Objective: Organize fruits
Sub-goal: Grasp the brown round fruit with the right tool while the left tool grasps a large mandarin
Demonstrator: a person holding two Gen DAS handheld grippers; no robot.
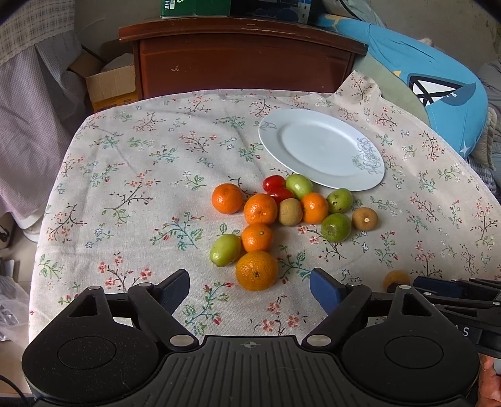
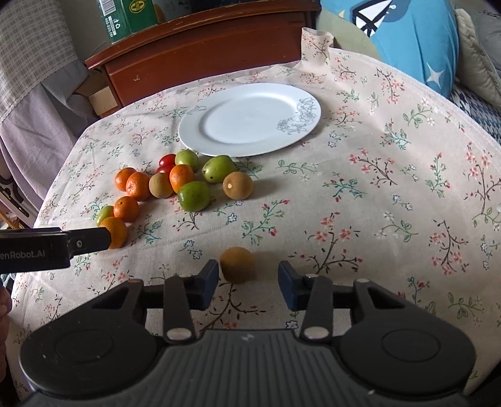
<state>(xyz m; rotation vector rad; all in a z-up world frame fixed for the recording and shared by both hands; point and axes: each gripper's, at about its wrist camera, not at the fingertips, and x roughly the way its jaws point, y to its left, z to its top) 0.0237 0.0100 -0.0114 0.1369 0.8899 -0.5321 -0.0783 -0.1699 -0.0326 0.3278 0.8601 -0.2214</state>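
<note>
My left gripper (image 2: 108,239) reads "enRobot.AI", cut off; green box (image 2: 131,17) barcode digits unreadable.

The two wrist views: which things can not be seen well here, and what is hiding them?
- Left wrist view: a blurred orange-brown round fruit at the lower right, half hidden behind the black right gripper; its kind is unclear.
- Right wrist view: the nearest orange mandarin, partly covered by a black finger of the left gripper; contact cannot be judged.
- Both views: the green cardboard box on the brown wooden cabinet, cut by the top edge.
</note>
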